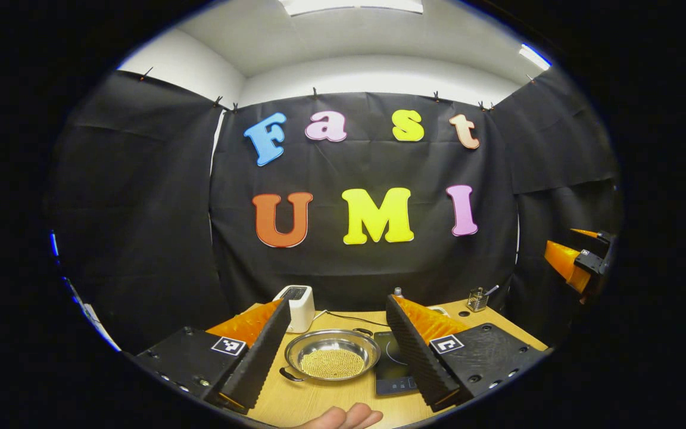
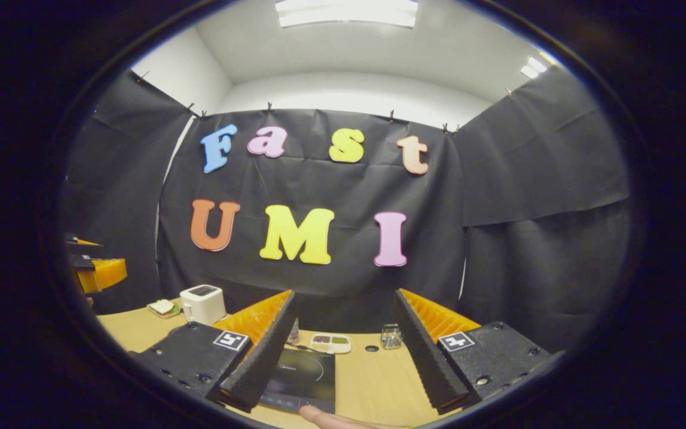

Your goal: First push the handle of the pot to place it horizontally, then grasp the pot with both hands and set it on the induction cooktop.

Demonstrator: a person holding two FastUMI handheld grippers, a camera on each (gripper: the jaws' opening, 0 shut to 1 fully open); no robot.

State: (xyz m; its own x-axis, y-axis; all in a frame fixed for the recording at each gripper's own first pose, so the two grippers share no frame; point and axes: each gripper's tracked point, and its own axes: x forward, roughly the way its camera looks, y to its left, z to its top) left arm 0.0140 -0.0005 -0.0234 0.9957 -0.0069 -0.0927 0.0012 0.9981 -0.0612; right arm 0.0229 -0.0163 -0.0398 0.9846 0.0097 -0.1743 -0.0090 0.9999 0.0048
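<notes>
In the left gripper view, a shallow steel pot [image 1: 331, 354] with pale yellow grains in it sits on the wooden table [image 1: 319, 402]. Its short dark handle [image 1: 289, 375] points to the near left. A black induction cooktop [image 1: 392, 372] lies right beside the pot, on its right. My left gripper [image 1: 341, 396] is open above the table's near edge, with the pot between and beyond its fingers. At the far right of that view, the right gripper [image 1: 578, 259] hangs in the air. In the right gripper view, my right gripper [image 2: 343, 396] is open over the cooktop [image 2: 304, 375].
A white toaster [image 1: 298, 307] stands behind the pot, and a small glass holder [image 1: 477, 298] sits at the back right. The right gripper view also has the toaster [image 2: 203, 302], a plate with bread [image 2: 163, 307], a small condiment tray [image 2: 330, 342] and a hand [image 2: 331, 420] at the bottom edge.
</notes>
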